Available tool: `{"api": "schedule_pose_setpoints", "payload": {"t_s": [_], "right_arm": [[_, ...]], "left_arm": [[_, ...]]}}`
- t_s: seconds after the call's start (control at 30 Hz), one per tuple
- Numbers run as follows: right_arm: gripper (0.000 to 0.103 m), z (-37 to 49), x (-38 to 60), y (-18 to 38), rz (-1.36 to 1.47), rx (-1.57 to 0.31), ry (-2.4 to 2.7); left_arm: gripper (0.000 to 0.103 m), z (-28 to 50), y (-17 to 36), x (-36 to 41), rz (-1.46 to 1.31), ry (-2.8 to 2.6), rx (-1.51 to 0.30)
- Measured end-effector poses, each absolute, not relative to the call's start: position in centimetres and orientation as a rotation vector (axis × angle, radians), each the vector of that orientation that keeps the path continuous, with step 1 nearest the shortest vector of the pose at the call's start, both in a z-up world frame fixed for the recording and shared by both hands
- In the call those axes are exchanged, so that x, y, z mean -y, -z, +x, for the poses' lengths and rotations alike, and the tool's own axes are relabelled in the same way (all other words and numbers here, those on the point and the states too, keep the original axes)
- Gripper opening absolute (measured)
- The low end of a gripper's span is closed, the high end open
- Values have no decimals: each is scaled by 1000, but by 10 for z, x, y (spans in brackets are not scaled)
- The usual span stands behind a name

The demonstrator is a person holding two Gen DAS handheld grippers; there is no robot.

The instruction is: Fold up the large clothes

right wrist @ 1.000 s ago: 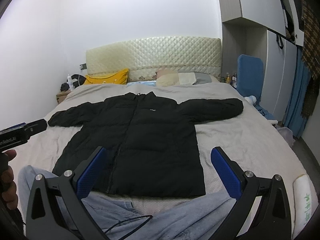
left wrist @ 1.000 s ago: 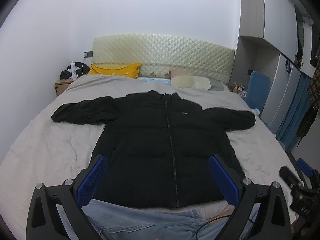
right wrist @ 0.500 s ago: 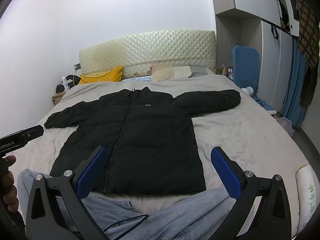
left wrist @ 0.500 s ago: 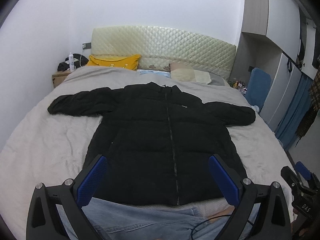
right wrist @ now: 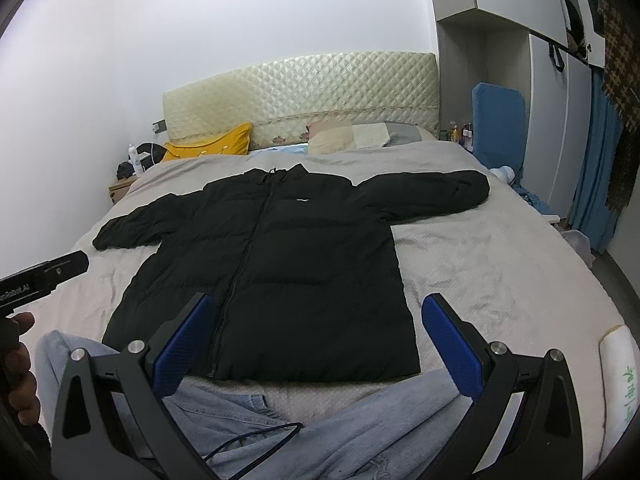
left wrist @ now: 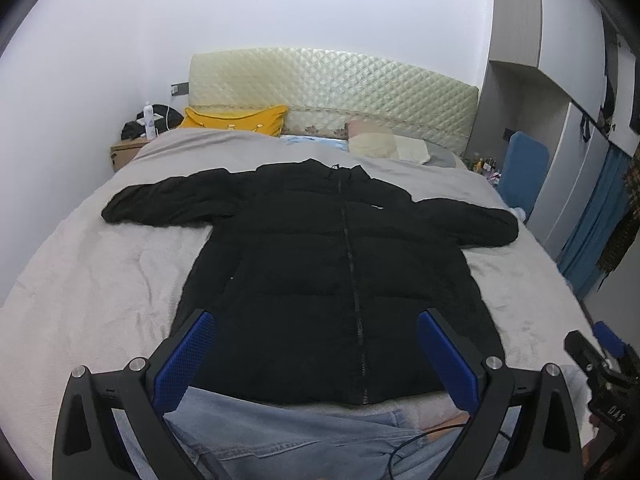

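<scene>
Across mid-frame, a black zipped puffer jacket (left wrist: pixel 336 280) lies spread flat on the grey bed (left wrist: pixel 92 280); left tool (left wrist: pixel 316 356) and right tool (right wrist: pixel 318 336) gape wide, holding nothing.

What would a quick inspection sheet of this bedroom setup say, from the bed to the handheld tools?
Surface: grey bedspread, lightly wrinkled, covering the bed.
Job's things: black puffer jacket lying flat, front up, zipped, both sleeves spread sideways, not yet folded.
Clutter: yellow pillow and beige pillow against the quilted cream headboard; white bottle on the wooden nightstand.
Grippers: left gripper and right gripper both hover near the jacket's hem, jaws wide apart, holding nothing.
Cables: thin black cable across the person's blue jeans.
Surroundings: white walls; grey wardrobe; blue curtain.
</scene>
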State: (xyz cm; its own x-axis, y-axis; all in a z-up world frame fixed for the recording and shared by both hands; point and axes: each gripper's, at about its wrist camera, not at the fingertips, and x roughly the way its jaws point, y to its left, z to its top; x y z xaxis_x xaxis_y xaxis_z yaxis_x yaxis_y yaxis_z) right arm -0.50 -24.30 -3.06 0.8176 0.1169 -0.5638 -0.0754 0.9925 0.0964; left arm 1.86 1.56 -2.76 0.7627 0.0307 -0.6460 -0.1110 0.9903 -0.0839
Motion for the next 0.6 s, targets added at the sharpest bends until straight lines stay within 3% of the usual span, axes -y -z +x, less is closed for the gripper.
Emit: {"api": "schedule_pose_setpoints", "payload": {"t_s": [0.6], "right_arm": [[103,-1,242,30,85,-619,-109]], "left_arm": [[102,24,35,-16,-176,12,-717]]}}
